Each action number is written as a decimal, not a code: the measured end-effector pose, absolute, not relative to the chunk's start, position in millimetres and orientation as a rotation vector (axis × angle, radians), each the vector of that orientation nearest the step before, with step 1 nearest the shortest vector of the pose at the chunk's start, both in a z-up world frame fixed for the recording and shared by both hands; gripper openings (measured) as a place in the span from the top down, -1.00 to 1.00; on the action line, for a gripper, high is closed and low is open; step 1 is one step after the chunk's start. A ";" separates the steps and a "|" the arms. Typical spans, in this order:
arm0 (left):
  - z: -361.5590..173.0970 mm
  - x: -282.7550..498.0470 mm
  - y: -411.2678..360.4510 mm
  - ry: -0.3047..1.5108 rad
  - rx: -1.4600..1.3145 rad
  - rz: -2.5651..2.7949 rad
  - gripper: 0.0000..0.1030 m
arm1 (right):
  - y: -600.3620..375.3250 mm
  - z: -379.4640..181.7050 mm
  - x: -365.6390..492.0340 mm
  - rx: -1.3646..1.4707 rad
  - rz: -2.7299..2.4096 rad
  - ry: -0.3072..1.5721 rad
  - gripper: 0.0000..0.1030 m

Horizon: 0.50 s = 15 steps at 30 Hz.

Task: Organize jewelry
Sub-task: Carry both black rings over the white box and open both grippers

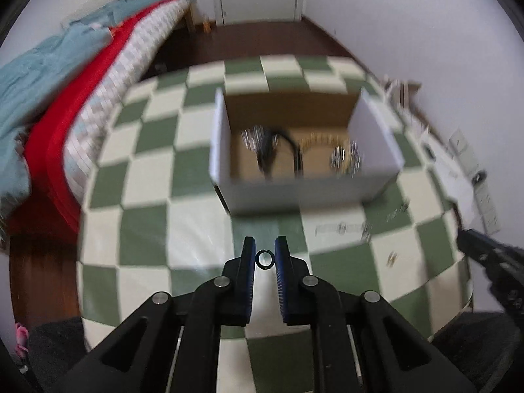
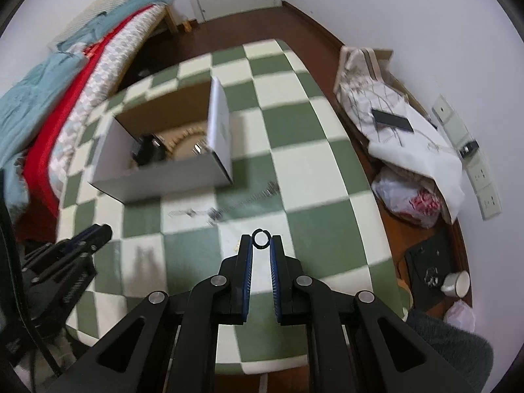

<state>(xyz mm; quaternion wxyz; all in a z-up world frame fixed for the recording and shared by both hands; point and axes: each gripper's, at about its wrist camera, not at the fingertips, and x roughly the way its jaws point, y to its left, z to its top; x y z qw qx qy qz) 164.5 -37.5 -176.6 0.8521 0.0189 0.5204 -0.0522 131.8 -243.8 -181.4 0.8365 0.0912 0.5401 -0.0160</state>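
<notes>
Pinching black ring (image 1: pixel 264 259): left gripper (image 1: pixel 264 252) | right gripper (image 2: pixel 261 240) pinching ring (image 2: pixel 261 238)

A desk (image 2: pixel 294 150) covered in a green-and-cream checked cloth (image 1: pixel 147 177) carries the things. On it stands an open white cardboard box (image 1: pixel 294 190) with a brown inside, toward the far half of the top. Just in front of the box a thin chain (image 2: pixel 226 211) lies stretched across the cloth, blurred, with a few small pieces (image 1: pixel 391 258) nearby, too smeared to tell apart.
</notes>
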 end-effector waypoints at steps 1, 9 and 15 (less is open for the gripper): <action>-164.1 170.3 -34.1 1.074 0.025 -0.108 0.82 | -241.8 -175.0 135.7 0.198 -0.020 1.129 0.78; -150.6 240.3 -13.7 1.115 -0.109 -0.142 0.82 | -226.0 -149.5 208.3 0.358 0.182 1.104 0.78; -169.6 271.5 -15.0 1.200 -0.142 -0.153 0.80 | -212.8 -170.3 261.3 0.431 0.250 1.198 0.78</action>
